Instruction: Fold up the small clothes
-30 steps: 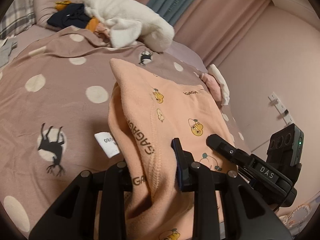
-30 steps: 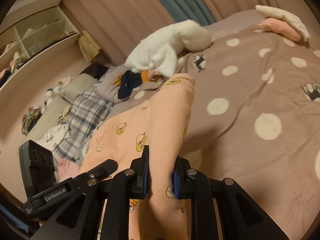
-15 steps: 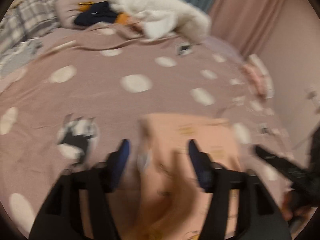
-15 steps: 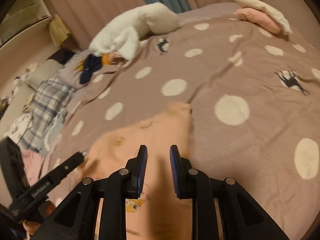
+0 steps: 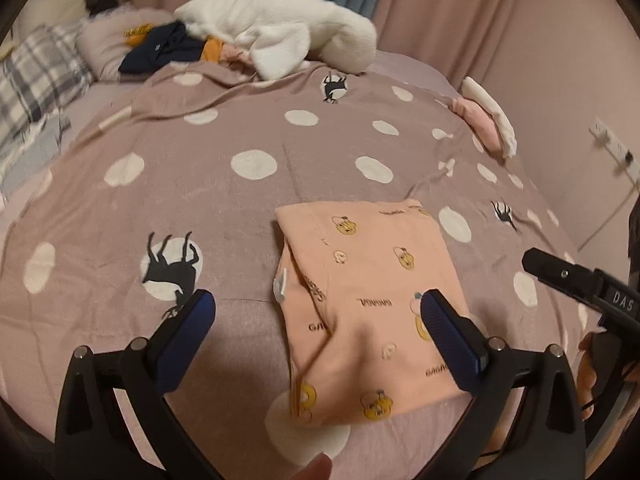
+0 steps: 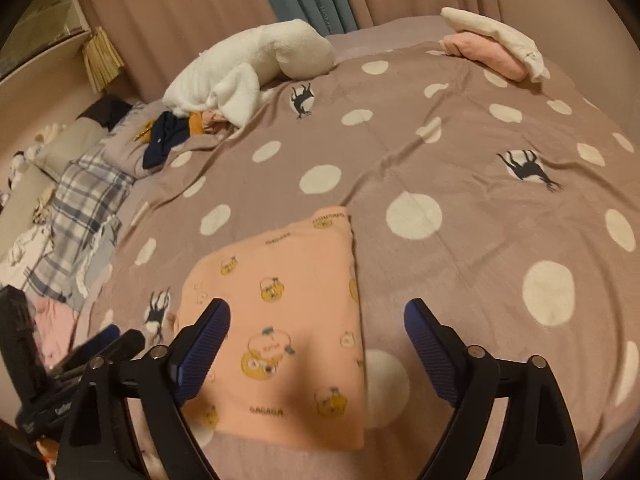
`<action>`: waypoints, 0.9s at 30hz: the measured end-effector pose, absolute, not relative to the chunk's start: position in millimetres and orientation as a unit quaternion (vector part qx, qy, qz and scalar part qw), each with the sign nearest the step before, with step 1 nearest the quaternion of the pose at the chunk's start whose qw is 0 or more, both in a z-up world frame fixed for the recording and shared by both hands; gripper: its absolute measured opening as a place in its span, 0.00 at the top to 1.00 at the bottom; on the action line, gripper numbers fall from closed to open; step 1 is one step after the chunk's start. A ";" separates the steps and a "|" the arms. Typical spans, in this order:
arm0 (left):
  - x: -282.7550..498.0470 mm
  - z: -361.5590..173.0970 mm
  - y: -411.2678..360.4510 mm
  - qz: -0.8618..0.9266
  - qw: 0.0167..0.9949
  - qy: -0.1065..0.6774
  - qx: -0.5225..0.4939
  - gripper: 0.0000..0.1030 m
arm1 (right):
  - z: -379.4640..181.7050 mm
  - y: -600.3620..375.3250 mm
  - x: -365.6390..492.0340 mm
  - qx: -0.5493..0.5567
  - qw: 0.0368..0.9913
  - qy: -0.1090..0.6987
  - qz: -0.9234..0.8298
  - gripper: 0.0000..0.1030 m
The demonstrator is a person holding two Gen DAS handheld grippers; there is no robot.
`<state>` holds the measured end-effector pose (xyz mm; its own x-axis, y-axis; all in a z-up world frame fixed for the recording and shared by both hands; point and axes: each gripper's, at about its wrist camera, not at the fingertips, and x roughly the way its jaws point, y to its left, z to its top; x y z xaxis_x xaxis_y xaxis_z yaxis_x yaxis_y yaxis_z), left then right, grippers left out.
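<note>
Left gripper (image 5: 316, 320) spread wide, nothing held; right gripper (image 6: 316, 330) likewise gaping and empty. Between and just ahead of both, the peach garment (image 5: 368, 300) lying folded in a rough rectangle on the bed cover (image 5: 240, 208). Probably a fold just laid down. Next, likely: smoothing the rumpled near-left edge, or another fold. Farther off, beyond the right gripper, folded pink and white clothes (image 6: 494, 46); farther left, a heap of unfolded clothes (image 6: 248, 76).

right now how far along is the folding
Done: the peach garment lies folded flat on the dotted bedspread. In hand: nothing; left claw and right claw are both open. Left: the heap of clothes near the pillows looks unfolded.
</note>
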<state>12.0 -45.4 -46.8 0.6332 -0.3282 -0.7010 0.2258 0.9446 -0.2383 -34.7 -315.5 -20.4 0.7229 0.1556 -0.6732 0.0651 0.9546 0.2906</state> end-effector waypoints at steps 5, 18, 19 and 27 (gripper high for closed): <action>-10.7 -36.9 -47.3 -0.146 0.917 0.368 -0.054 0.00 | -18.9 -309.6 -54.0 0.145 0.919 0.368 0.009 0.03; -41.4 -48.4 -32.1 -0.106 0.921 0.360 -0.100 0.00 | -46.8 -293.7 -96.6 0.128 0.914 0.383 -0.033 0.03; -41.8 -49.6 -31.7 -0.118 0.917 0.366 -0.107 0.00 | -45.3 -293.6 -97.1 0.129 0.915 0.380 -0.030 0.03; -49.9 -56.5 -41.0 -0.127 0.912 0.383 -0.076 0.00 | -47.9 -281.7 -98.9 0.122 0.914 0.387 -0.022 0.03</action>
